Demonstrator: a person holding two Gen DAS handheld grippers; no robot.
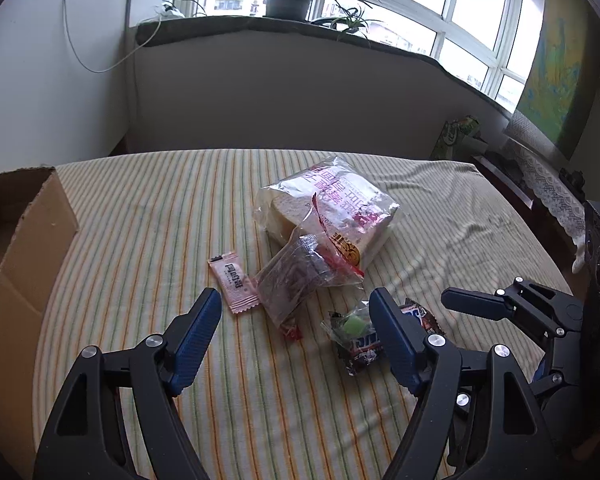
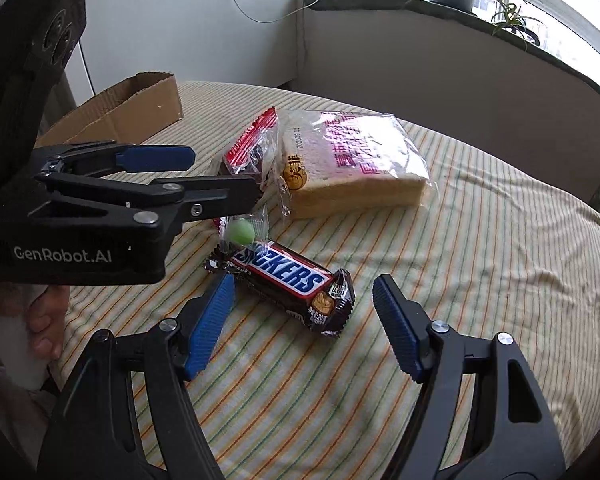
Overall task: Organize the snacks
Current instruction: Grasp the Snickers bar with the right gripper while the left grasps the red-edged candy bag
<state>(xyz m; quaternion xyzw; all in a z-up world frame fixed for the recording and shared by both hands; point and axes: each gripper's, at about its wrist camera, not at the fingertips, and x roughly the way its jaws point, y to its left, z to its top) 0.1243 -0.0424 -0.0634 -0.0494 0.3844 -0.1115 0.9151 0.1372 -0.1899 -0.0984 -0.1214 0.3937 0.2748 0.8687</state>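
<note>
On the striped cloth (image 2: 480, 240) sat the whole snack pile, and both grippers hung over it with nothing between their pads. The left gripper (image 1: 296, 312) had its blue fingers (image 1: 198, 340) spread wide above the cloth; in its own view the pink sachet (image 1: 233, 282) lay at about eleven o'clock from the fingertips, the clear packet (image 1: 296, 280) with the red-edged wrapper at twelve, and the green candy (image 1: 350, 326) just inside the right finger, which covered part of the Snickers (image 1: 364, 350). The bread bag (image 1: 332, 208) lay farther off at twelve, touching the clear packet.

The right gripper (image 2: 302, 296) was spread as well, and the Snickers (image 2: 288, 280) lay on the cloth between its fingers: the left pad (image 2: 210, 320) sat at the bar's near end, whether touching I could not tell, while the right pad (image 2: 396, 324) stood clear of it. From this view the green candy (image 2: 241, 231) lay at eleven o'clock, touching the bar's far end, and the bread bag (image 2: 356, 160) at twelve, well beyond. The cardboard box (image 2: 140, 104) stood open at ten o'clock at the cloth's edge. A hand (image 2: 46, 320) showed at nine o'clock under the left gripper's body.
</note>
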